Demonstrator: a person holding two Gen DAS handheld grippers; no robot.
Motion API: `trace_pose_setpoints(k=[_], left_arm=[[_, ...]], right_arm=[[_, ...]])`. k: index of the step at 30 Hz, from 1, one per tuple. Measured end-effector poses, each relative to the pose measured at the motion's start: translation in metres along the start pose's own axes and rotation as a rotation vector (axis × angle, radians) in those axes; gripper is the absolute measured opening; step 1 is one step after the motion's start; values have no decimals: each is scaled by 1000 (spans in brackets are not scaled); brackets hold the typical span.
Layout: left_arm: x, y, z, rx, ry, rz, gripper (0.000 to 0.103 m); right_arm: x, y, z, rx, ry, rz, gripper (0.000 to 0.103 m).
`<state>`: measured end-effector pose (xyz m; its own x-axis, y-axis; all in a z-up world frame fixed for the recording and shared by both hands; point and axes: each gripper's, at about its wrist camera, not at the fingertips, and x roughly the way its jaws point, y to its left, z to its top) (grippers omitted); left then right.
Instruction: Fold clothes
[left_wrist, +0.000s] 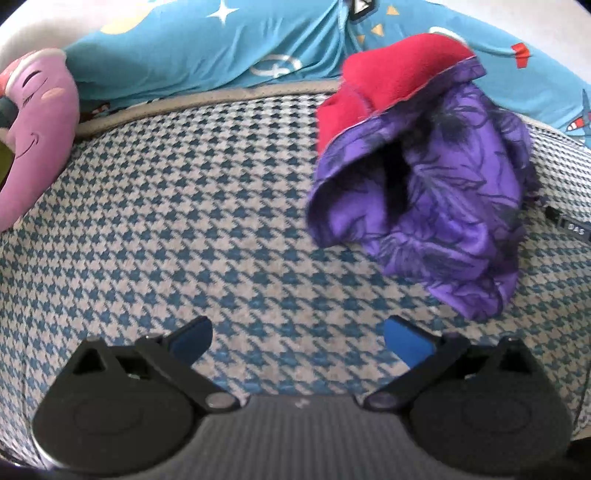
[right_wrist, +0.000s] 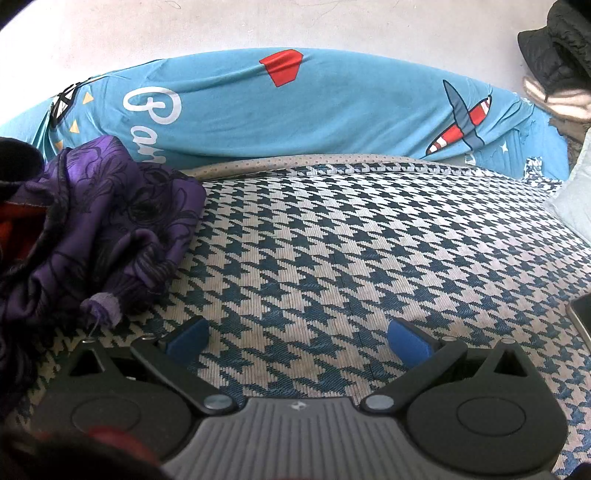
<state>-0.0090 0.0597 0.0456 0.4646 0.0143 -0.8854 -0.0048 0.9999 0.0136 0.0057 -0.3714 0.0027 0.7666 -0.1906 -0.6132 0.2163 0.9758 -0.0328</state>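
Left wrist view: your left gripper (left_wrist: 297, 341) and right gripper (right_wrist: 297, 338) gape empty over the houndstooth mat (left_wrist: 184, 229); the crumpled purple garment (left_wrist: 436, 206) lies near its back edge.

Home bedroom: houndstooth mat (right_wrist: 332, 240), cartoon-print bedding (right_wrist: 295, 110), plush toy (left_wrist: 37, 140).

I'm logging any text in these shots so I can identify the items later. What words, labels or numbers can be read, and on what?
"Bar": white cursive letters on the blue printed sheet, right wrist view; the rest is hidden behind the purple garment.
"DAS": on a small black tag at the right edge, left wrist view; blurred, so uncertain.
Small embossed logo on the right tool's grey body: a symbol, not readable text.
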Motion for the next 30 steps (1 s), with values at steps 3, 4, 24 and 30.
trace_pose_setpoints(k=[3,4,24,30], left_arm=[[2,-6,-3,22,-1,-1,103],[3,-9,-3,29,2,2,103],[35,-62,-1,114,26,-2,103],[41,-74,-3,119,37,-4,103]], right_arm=[[0,0,0,0,0,0,103],[0,0,0,0,0,0,103],[0,-1,1,-1,1,0,103],[0,-1,2,-2,9,0,103]])
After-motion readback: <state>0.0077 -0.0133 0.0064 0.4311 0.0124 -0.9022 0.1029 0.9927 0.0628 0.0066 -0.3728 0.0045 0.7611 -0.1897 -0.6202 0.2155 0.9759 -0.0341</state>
